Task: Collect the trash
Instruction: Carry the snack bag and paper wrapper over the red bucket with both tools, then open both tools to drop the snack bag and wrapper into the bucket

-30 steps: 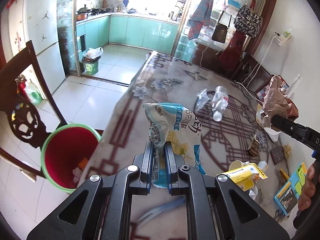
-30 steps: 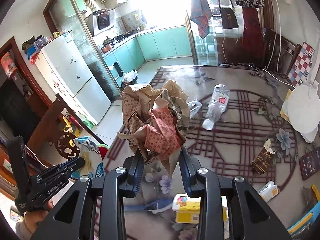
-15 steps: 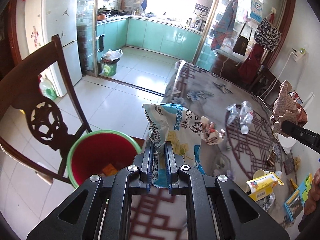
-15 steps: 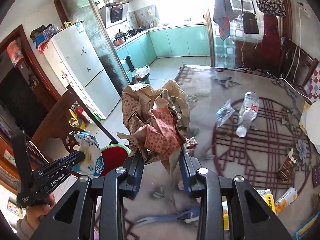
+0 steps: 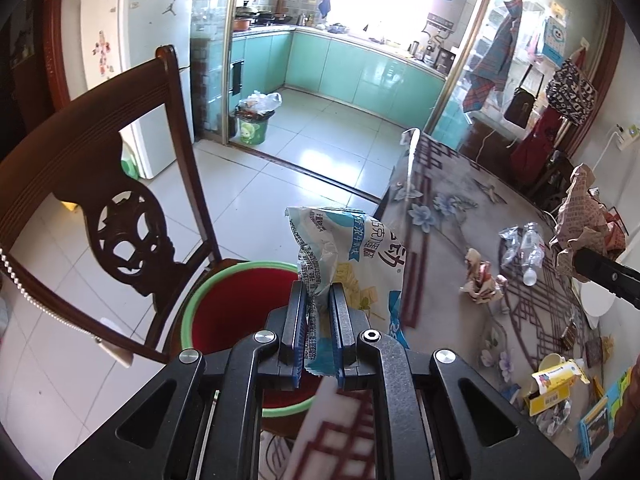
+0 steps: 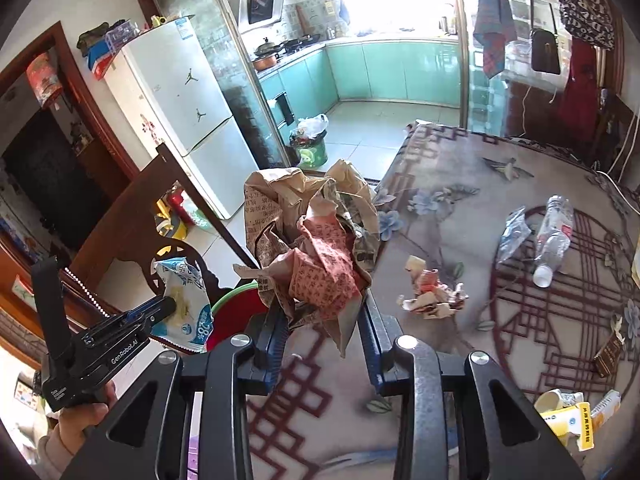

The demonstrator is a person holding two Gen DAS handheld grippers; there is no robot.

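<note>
The table [image 6: 460,208] is carrying a patterned covering of grey-blue flowers and dark red lattice lines. Its left edge is running beside a white tiled floor [image 5: 280,176]. Beyond a sliding glass door, at the far side, a kitchen with turquoise cabinets [image 5: 360,76] is showing. A white refrigerator [image 6: 176,112] bearing two jumping-figure stickers is standing at the far left. A small green bin [image 6: 312,152] with a filled plastic bag is standing near the door.

A dark wooden chair [image 5: 116,184] is standing left of the table. A red bucket with a green rim [image 5: 236,308] is sitting on its seat.

The left gripper [image 5: 318,320] is clamping a white-and-blue snack bag [image 5: 348,252] above the bucket's right edge. The bag is carrying Chinese print; only "28" is legible on it in the right wrist view. The left gripper body is reading "GenRobot.AI" in that view.

The right gripper [image 6: 322,332] is clamping a crumpled wad of brown and red printed paper [image 6: 312,248] above the table's near left edge, right of the bucket.

On the table, a smaller crumpled paper ball [image 6: 430,292] is lying near the middle. Farther right, a clear plastic bottle [image 6: 554,236] is lying beside a crushed clear wrapper [image 6: 514,232]. A yellow carton [image 6: 572,420] is lying at the near right.
</note>
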